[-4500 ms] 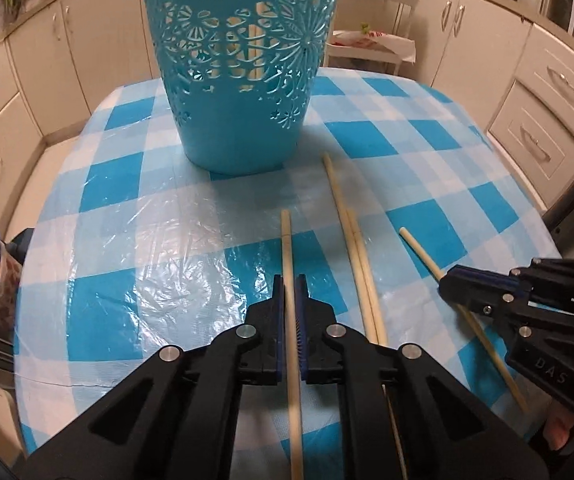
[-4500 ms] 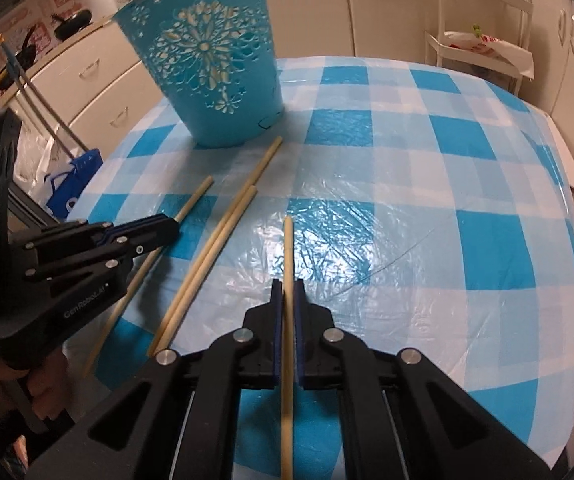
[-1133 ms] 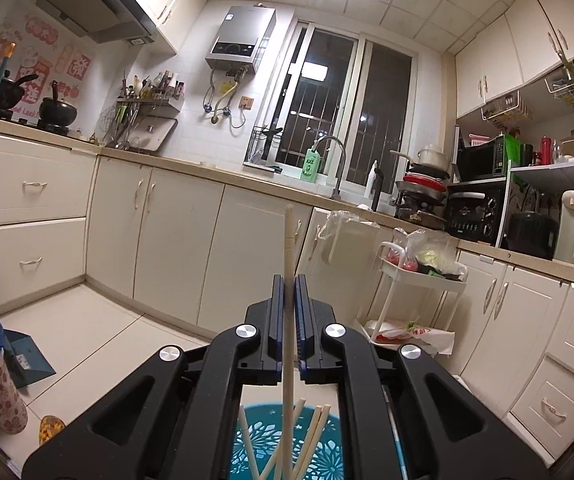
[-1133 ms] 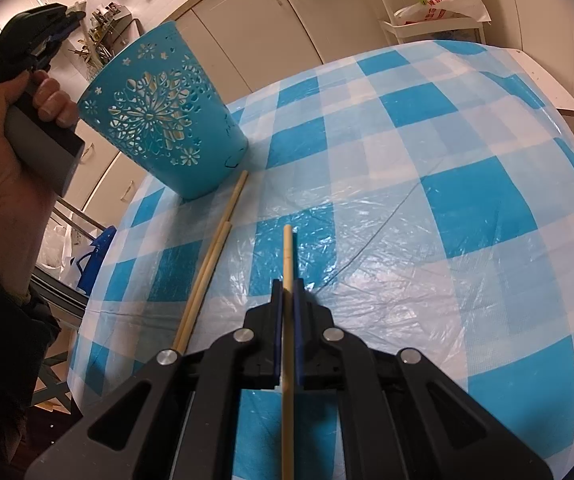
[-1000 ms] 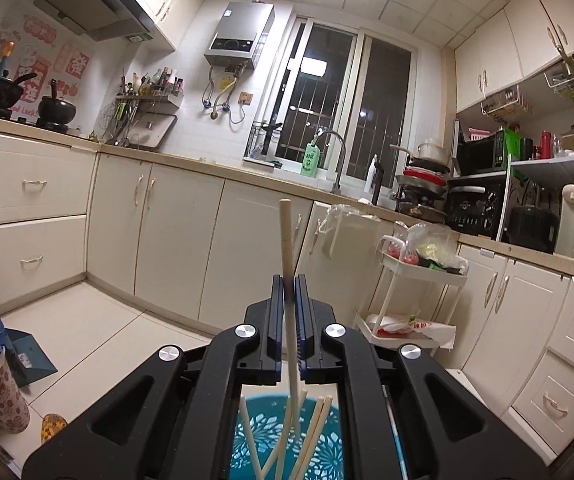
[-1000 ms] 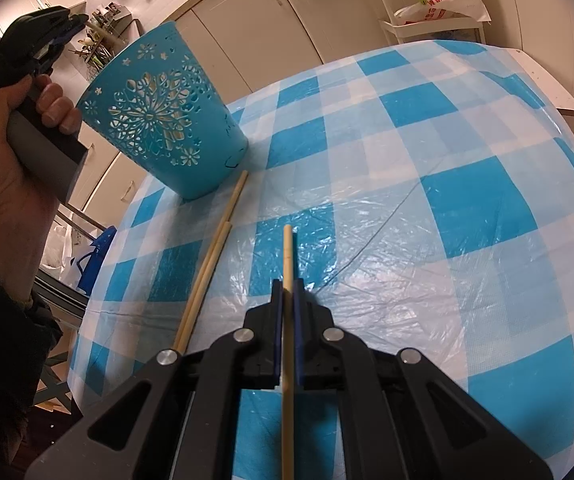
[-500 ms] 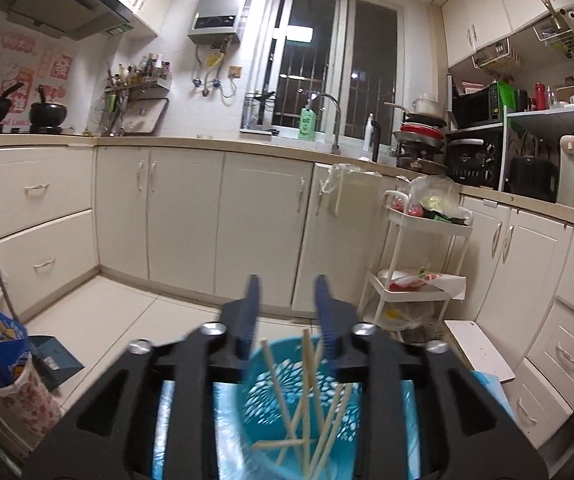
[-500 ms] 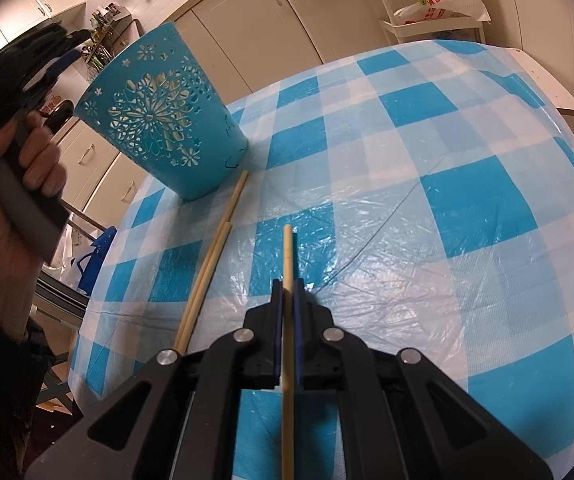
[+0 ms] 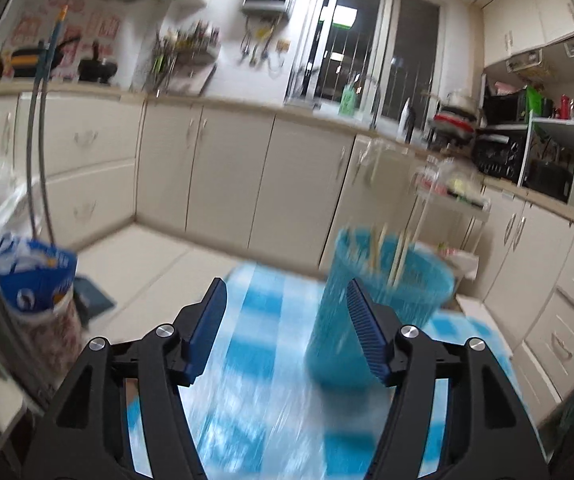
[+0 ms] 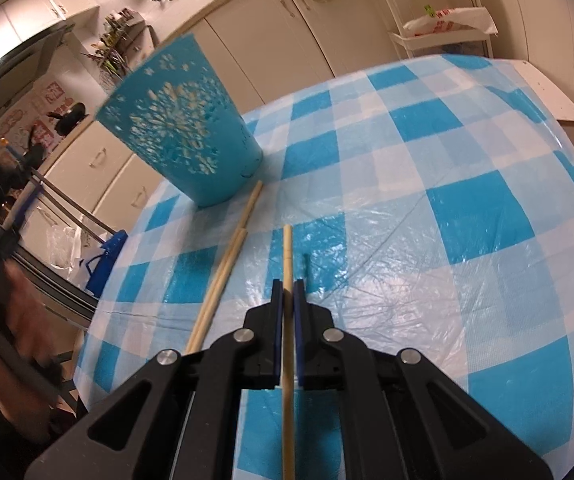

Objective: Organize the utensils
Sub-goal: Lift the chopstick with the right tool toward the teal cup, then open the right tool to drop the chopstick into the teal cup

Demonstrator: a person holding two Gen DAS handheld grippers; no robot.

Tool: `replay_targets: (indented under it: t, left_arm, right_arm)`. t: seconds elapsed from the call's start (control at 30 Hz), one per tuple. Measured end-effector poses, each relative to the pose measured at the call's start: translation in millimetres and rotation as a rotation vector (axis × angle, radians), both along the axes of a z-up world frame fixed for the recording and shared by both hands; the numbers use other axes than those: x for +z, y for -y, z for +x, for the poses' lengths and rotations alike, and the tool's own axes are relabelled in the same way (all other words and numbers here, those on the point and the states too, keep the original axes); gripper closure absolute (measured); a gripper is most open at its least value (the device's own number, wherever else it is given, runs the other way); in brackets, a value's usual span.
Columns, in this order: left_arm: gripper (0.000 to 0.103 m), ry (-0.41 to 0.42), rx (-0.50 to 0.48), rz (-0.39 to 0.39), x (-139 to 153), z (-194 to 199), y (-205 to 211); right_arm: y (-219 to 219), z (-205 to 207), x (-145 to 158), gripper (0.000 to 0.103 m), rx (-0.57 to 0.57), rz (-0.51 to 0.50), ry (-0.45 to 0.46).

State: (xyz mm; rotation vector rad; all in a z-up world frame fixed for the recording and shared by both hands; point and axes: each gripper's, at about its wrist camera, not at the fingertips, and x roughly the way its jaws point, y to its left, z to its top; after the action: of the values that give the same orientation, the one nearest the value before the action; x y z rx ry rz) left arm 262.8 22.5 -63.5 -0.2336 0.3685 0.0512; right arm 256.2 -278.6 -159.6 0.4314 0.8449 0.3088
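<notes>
A blue perforated holder (image 9: 383, 304) stands on the checked table with several wooden chopsticks (image 9: 397, 256) sticking out of it; it also shows in the right wrist view (image 10: 191, 148). My left gripper (image 9: 285, 308) is open and empty, above the table to the left of the holder; the view is blurred. My right gripper (image 10: 286, 292) is shut on one chopstick (image 10: 287, 256) just over the table. Two more chopsticks (image 10: 229, 260) lie side by side on the cloth, left of it, pointing at the holder.
The round table (image 10: 467, 208) has a blue-and-white checked cloth under clear plastic. The left hand and its gripper (image 10: 3, 264) are blurred at the left edge. Kitchen cabinets (image 9: 227, 184) and a white trolley (image 10: 443, 24) stand behind.
My left gripper opened and dropped its chopstick into the holder, then swung down and left with jaws wide. My right gripper stays shut on its chopstick, barely moved.
</notes>
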Motion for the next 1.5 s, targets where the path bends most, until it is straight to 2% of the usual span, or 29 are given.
replay_targets:
  t: [0.2,0.4,0.6,0.8,0.93,1.1,1.5]
  left_arm:
    - [0.044,-0.079,0.012,-0.030,-32.2,-22.3,-14.2]
    - [0.044,-0.119,0.020,-0.057,-48.7,-35.3,-21.9]
    - [0.044,-0.141,0.022,-0.091,-53.7,-44.2,-25.3]
    - [0.044,-0.131,0.041,-0.122,-49.5,-46.7,-37.7]
    - [0.043,-0.136,0.055,-0.139,-51.6,-45.0,-44.3]
    - [0.043,-0.156,0.056,-0.157,-58.9,-43.3,-45.5]
    - [0.043,-0.159,0.059,-0.164,-60.0,-42.3,-47.4]
  right_arm:
    - [4.0,-8.9,19.3,0.097,-0.024,0.059,0.067]
    - [-9.1,3.5,90.1,0.097,-0.008,0.118,0.252]
    - [-39.9,52.5,175.5,0.097,0.016,0.128,0.457]
    - [-57.2,74.2,234.6,0.097,0.045,0.118,0.582]
    - [-60.7,85.6,244.6,0.097,0.046,0.094,0.595]
    - [-64.4,106.4,241.6,0.097,0.036,0.056,0.587]
    - [-85.7,139.9,190.5,0.097,0.064,-0.040,0.449]
